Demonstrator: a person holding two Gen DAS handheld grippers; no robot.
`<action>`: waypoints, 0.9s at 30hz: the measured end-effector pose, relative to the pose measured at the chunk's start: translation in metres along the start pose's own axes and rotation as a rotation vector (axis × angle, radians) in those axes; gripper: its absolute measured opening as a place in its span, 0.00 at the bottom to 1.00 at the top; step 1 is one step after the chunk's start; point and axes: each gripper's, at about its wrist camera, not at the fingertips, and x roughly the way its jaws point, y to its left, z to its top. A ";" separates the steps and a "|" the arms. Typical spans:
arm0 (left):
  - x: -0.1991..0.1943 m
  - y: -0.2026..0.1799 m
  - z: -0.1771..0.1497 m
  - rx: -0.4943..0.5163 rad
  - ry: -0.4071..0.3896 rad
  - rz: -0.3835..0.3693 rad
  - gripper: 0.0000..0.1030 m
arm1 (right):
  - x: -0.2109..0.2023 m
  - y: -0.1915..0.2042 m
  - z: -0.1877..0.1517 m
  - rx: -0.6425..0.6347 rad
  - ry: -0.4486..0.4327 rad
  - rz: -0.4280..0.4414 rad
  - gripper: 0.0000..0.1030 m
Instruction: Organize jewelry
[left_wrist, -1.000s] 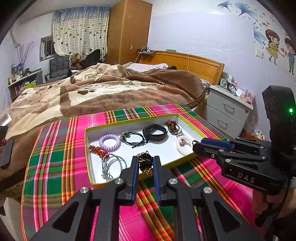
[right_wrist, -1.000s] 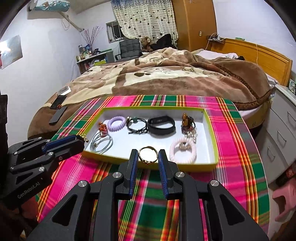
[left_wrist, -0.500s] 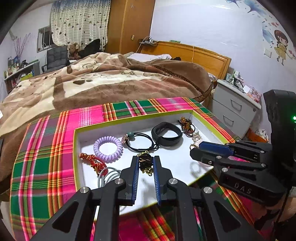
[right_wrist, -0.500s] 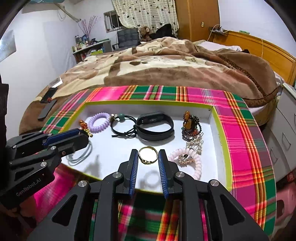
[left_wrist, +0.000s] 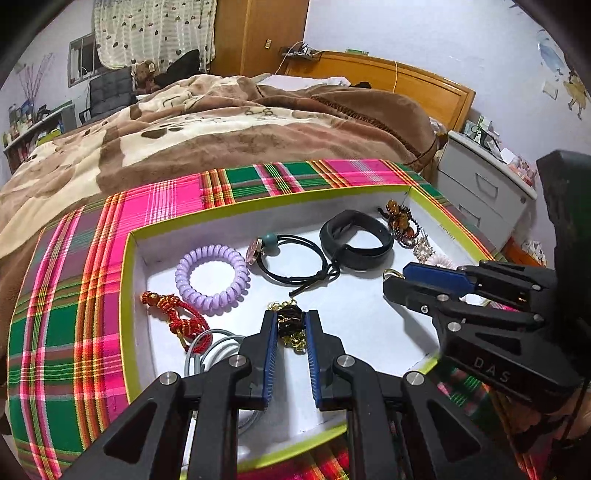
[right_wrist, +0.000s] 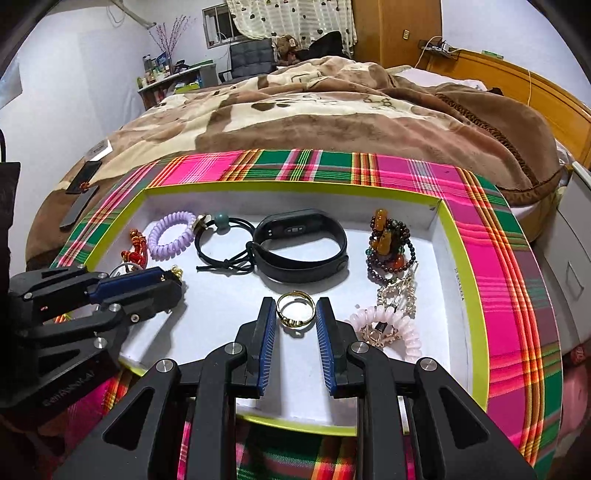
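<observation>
We have carried both grippers forward over the tray (right_wrist: 448, 236), left gripper (left_wrist: 290, 328) pinching a black-and-gold bracelet (left_wrist: 291, 325), right gripper (right_wrist: 295, 314) pinching a gold ring (right_wrist: 295, 314); both await placing beside pieces already laid out.

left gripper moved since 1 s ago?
Yes. The left gripper, holding the bracelet, went forward over the tray's near edge.

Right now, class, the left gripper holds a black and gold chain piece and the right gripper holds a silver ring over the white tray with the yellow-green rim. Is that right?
One detail is wrong: the ring in the right gripper is gold, not silver, as the right wrist view shows. The left gripper does hold the black and gold chain piece over the white tray.
</observation>
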 end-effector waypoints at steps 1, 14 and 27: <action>0.000 0.000 0.000 0.001 0.000 -0.001 0.15 | 0.000 0.000 0.000 -0.002 0.000 0.000 0.22; -0.013 0.005 0.001 -0.039 -0.018 -0.002 0.17 | -0.015 0.002 0.000 0.003 -0.034 0.006 0.31; -0.091 -0.014 -0.033 -0.039 -0.140 0.056 0.18 | -0.095 0.011 -0.037 0.018 -0.161 0.006 0.38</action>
